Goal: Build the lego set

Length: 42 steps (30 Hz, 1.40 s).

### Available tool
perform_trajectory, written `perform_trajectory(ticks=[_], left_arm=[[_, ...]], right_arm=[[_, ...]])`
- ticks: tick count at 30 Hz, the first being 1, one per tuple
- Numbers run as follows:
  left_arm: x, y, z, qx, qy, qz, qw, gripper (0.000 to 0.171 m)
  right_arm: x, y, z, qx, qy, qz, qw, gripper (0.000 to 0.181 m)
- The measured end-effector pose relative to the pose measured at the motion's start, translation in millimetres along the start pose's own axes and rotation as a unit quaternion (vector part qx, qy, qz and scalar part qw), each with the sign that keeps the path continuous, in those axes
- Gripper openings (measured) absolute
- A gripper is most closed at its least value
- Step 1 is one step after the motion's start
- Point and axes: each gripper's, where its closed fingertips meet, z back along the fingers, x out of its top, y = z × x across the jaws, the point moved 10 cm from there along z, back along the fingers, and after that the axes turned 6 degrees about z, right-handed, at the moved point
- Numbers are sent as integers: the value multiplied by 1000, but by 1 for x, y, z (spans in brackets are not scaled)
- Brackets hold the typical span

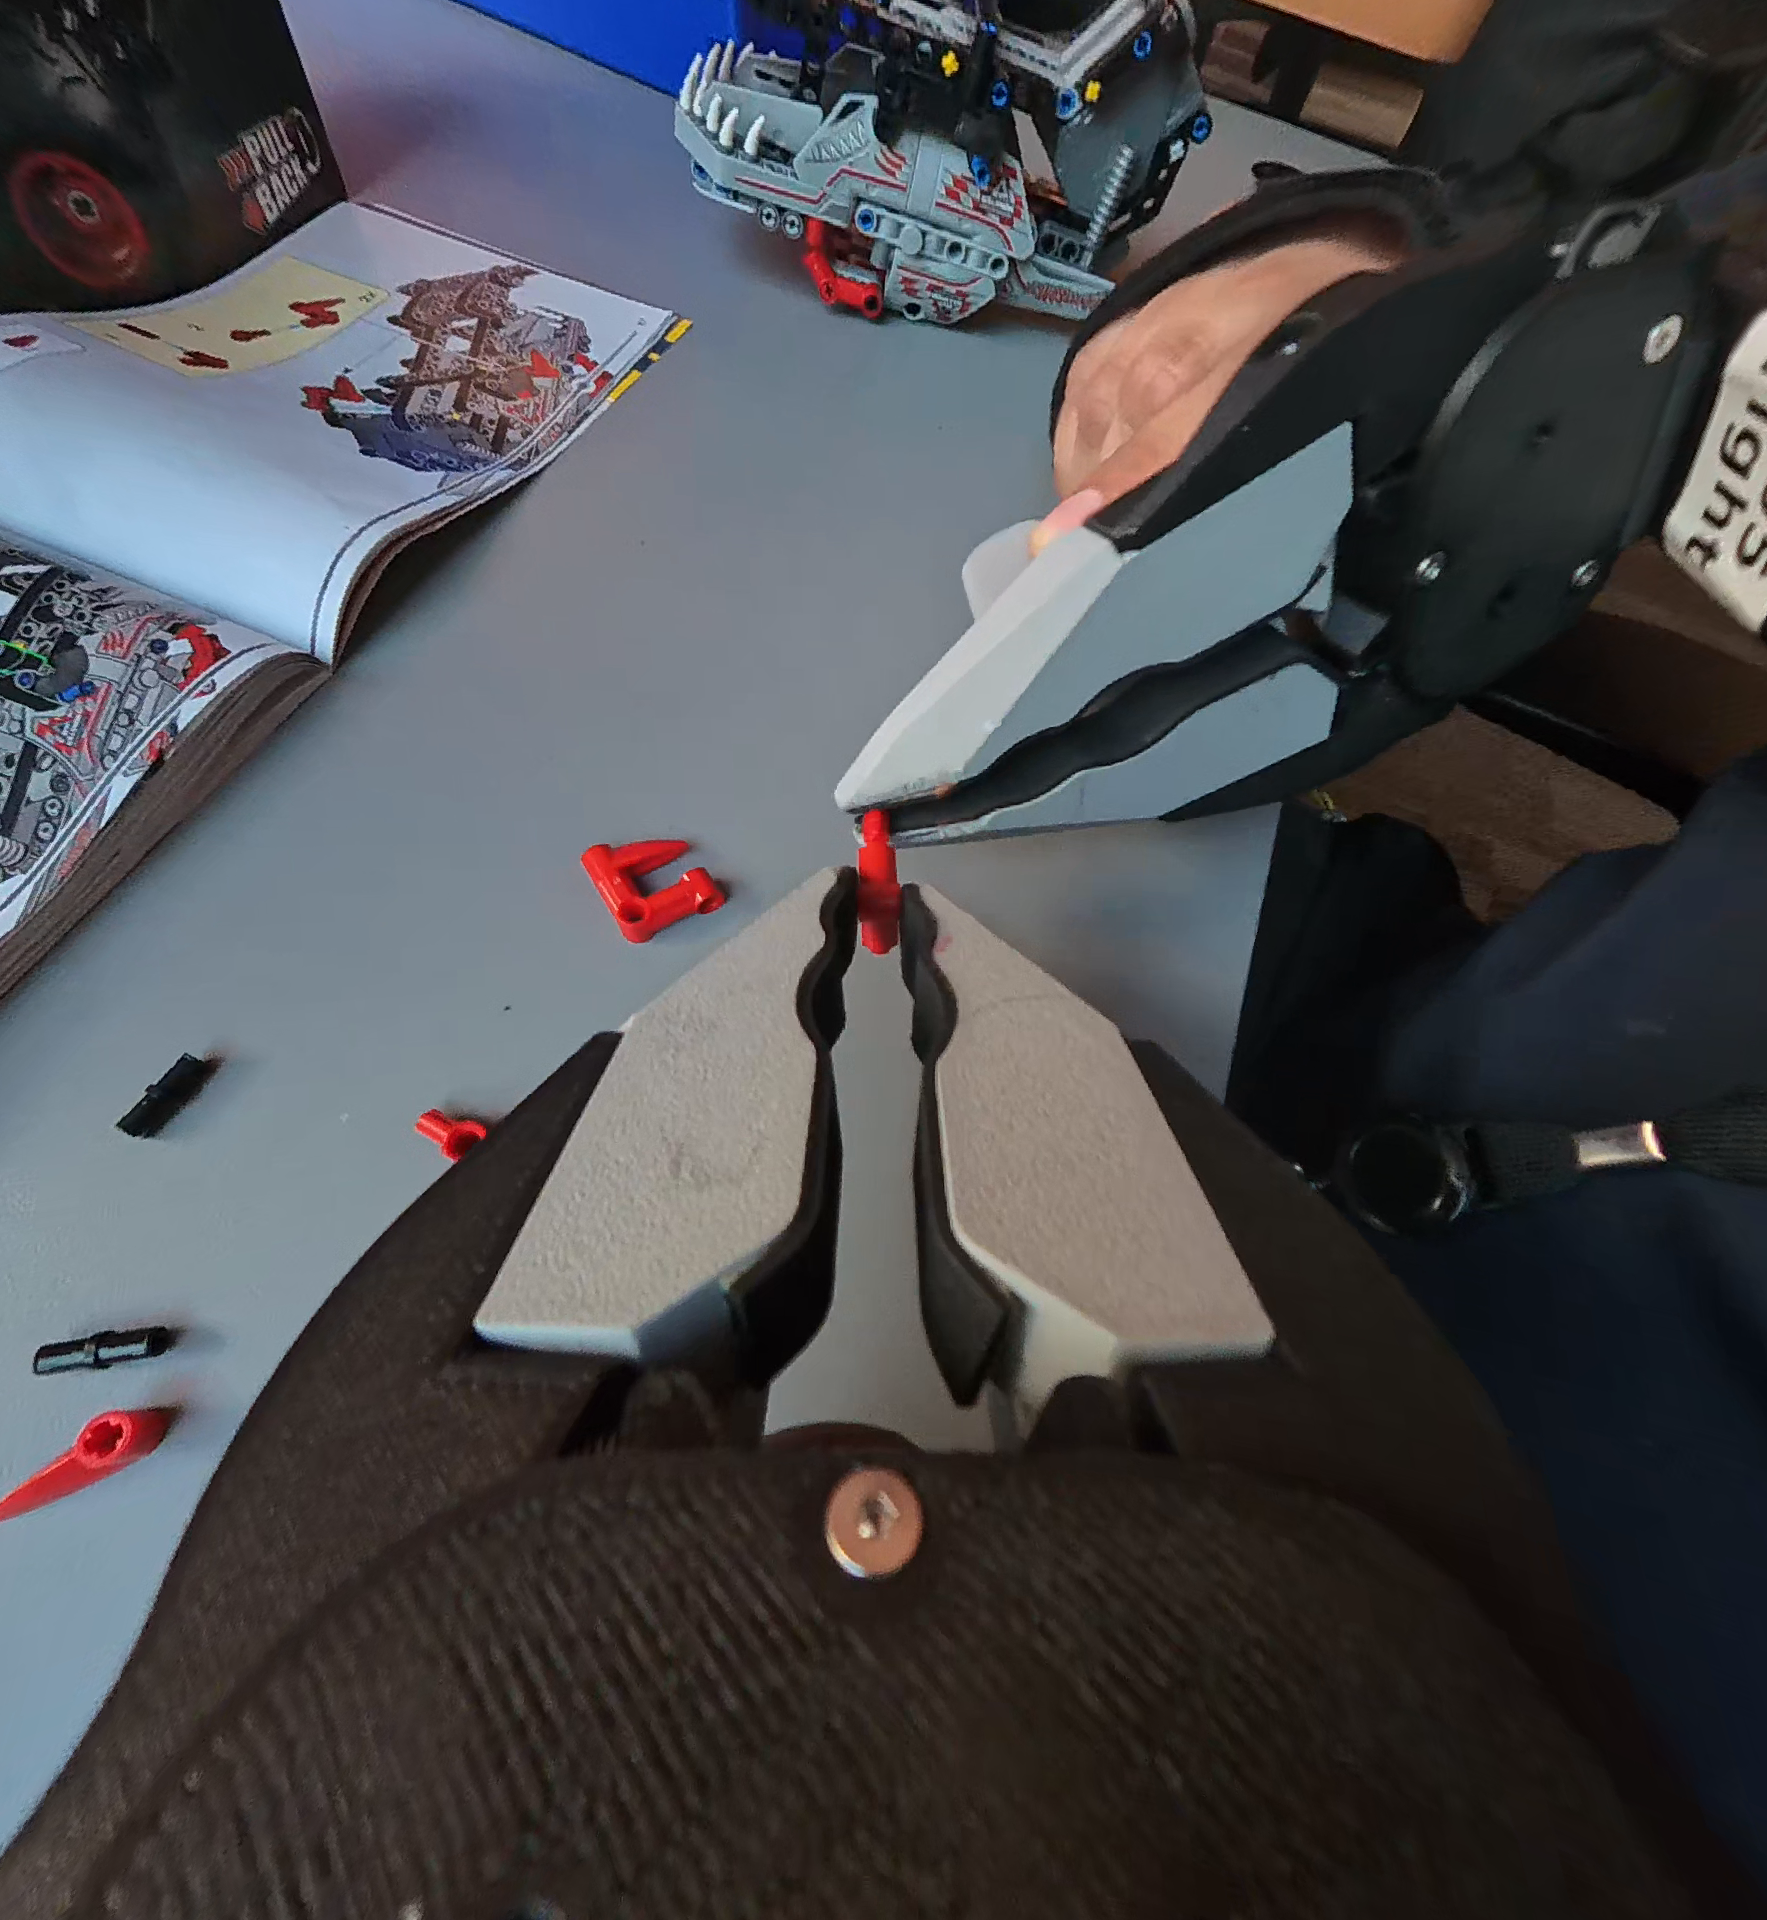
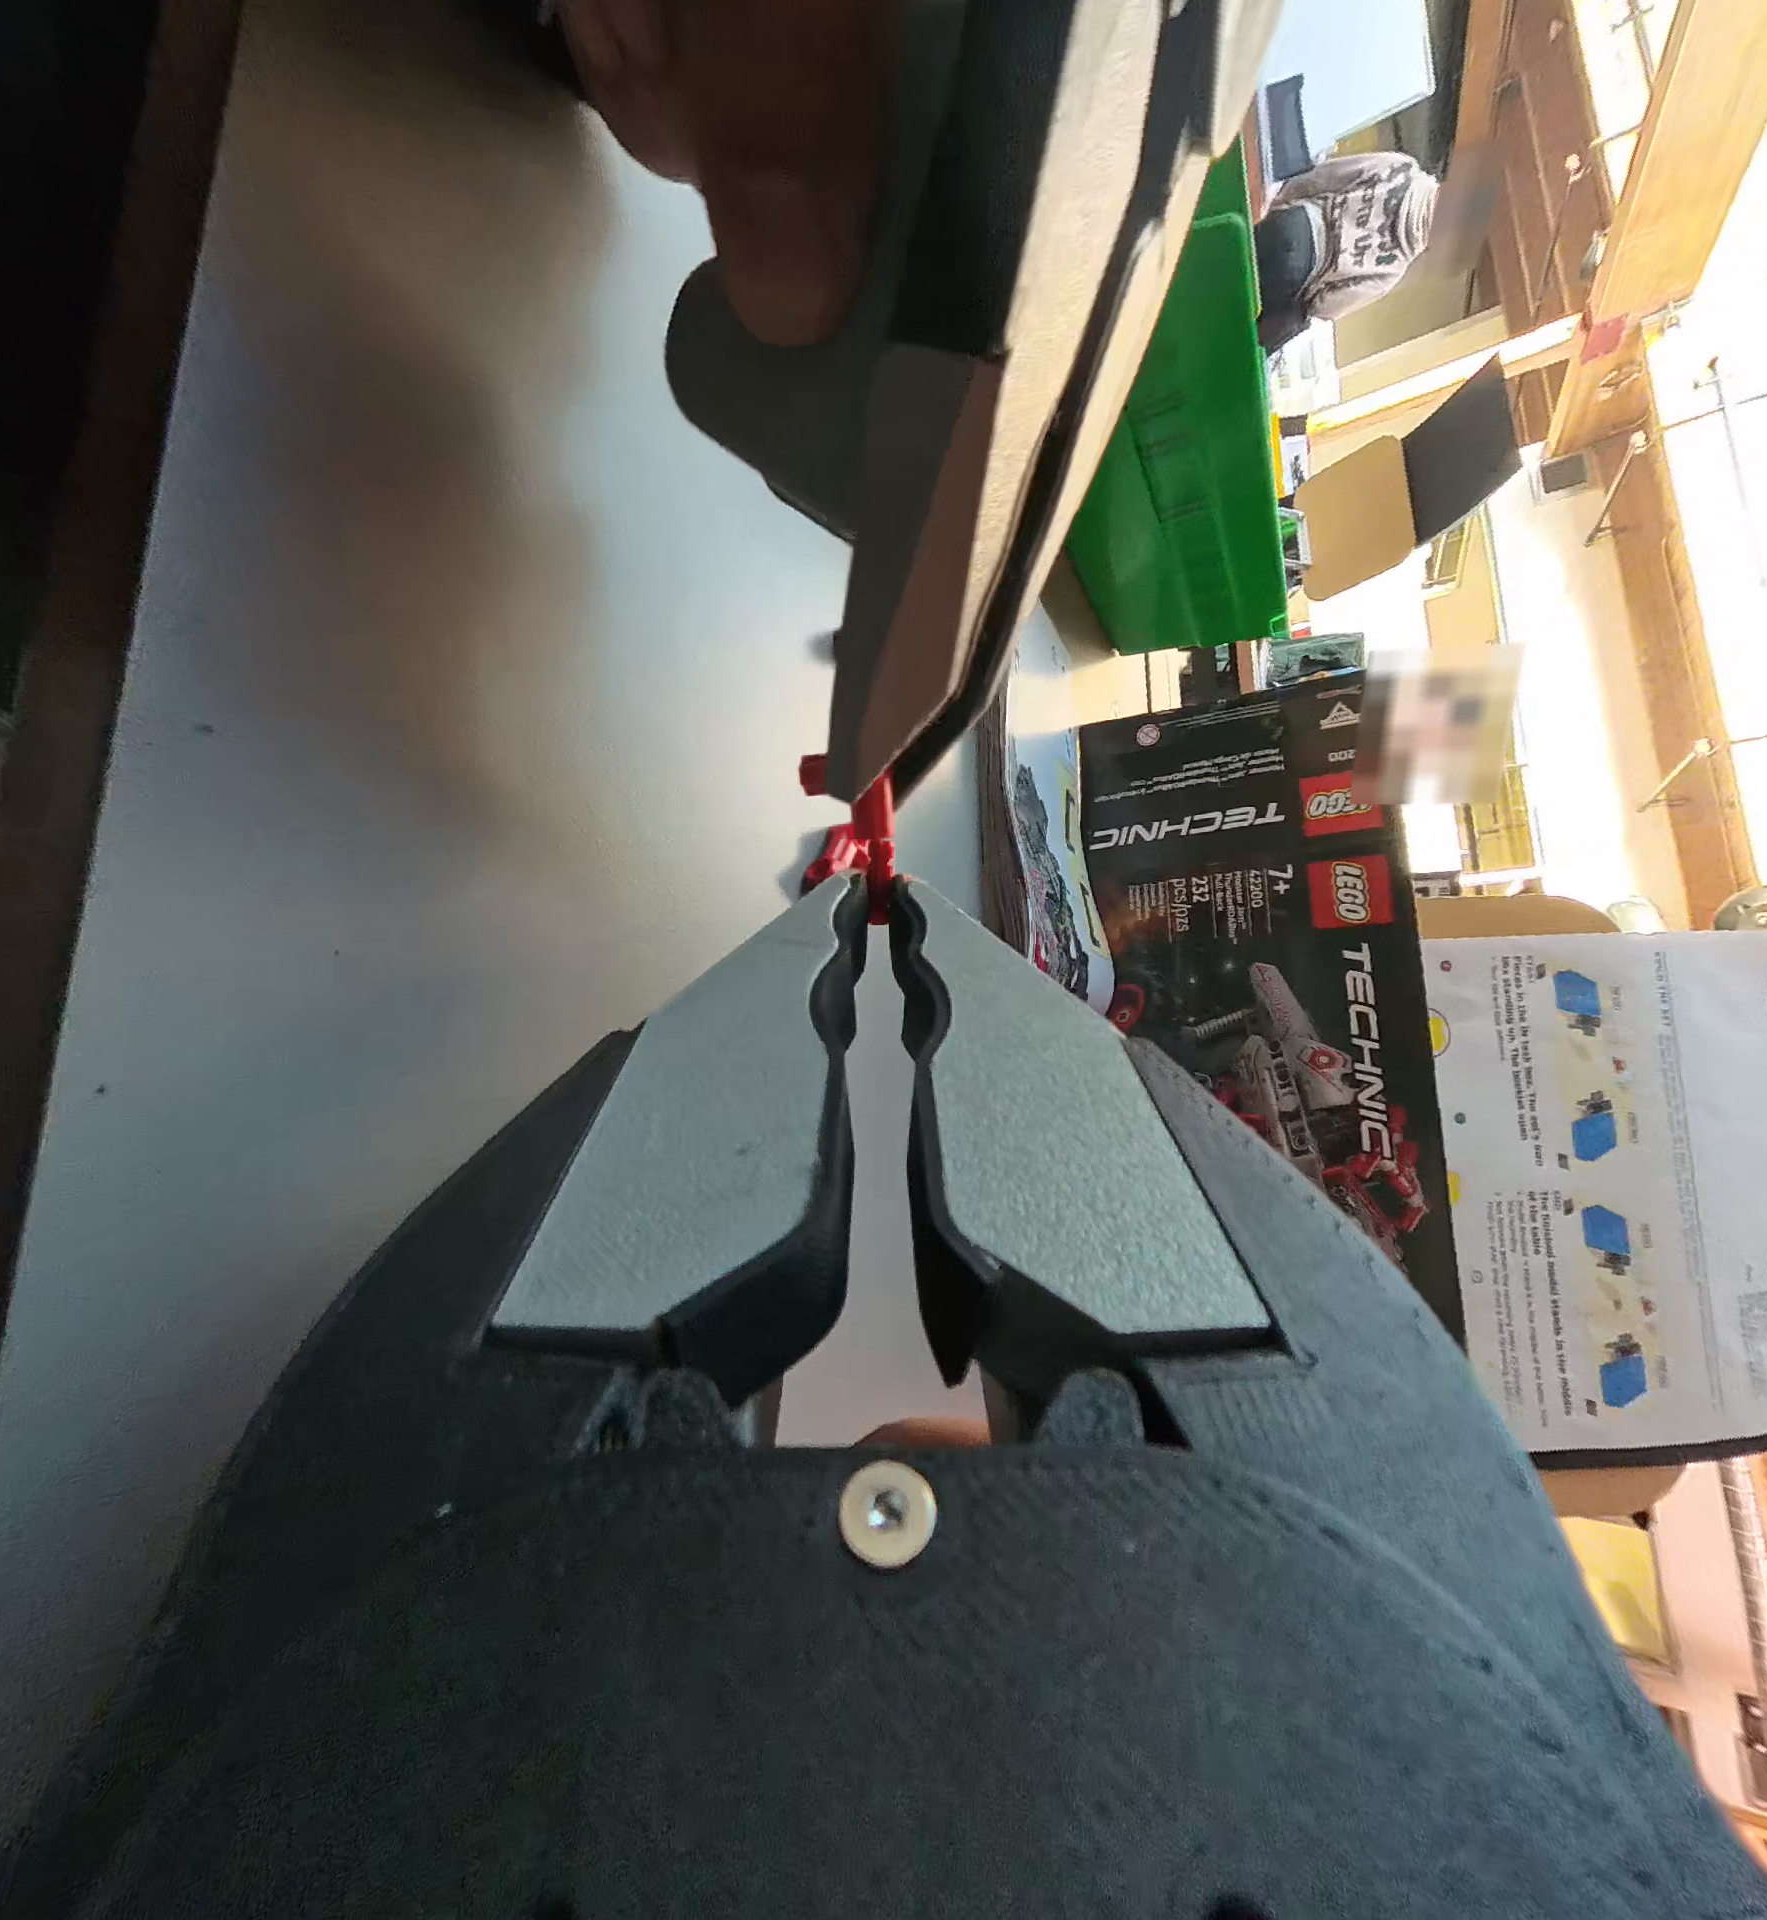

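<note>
I see the grey table (image 1: 567, 644) spread under everything, with the open instruction booklet (image 1: 235, 499) lying at its far left and the dark set box (image 1: 100, 156) standing behind it. Beyond them, at the far edge, sits the half-built grey model (image 1: 920, 187), its white teeth pointing left.

My left tongs (image 1: 874, 894) reach forward low over the table, fingers level and pointing away from me. My right tongs (image 1: 874, 816) come in from the right, angled down and to the left, held by a hand (image 1: 1170, 384) in a black strap; their tips meet mine almost at a right angle.

Between the two sits a small red connector piece (image 1: 877, 894). Its long axis runs fore and aft along my left fingers, one end clenched between the left tips, the far end pinched by the right tips (both pairs are closed on the same piece). In the right wrist view the red piece (image 2: 874, 862) stands just off the table, spanning the two sets of tips.

Loose on the table to my left lie a red forked part (image 1: 650, 888), a red spike (image 1: 79, 1460), a small red pin (image 1: 451, 1130) and two black pins (image 1: 167, 1091) (image 1: 105, 1349).
</note>
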Motion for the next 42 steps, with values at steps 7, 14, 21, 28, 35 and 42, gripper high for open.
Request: perform_trajectory(ticks=[7, 14, 21, 28, 35, 42], left_arm=[[2, 2, -1, 2, -5, 10, 1000, 5], [2, 7, -6, -11, 14, 24, 1000, 4], [1, 8, -15, 6, 53, 48, 997, 3], [-3, -1, -22, 67, 59, 95, 991, 3], [0, 3, -20, 68, 35, 105, 992, 5], [3, -7, -7, 33, -4, -33, 999, 5]], right_arm=[[-1, 1, -2, -10, 0, 30, 1000, 0], [-6, 4, -7, 2, -16, 50, 999, 0], [-8, 11, -12, 27, 2, 56, 998, 0], [-6, 13, -15, 47, 17, 41, 998, 0], [-16, 1, -16, 66, -26, -48, 996, 12], [-36, -16, -9, 176, -110, -181, 961, 13]])
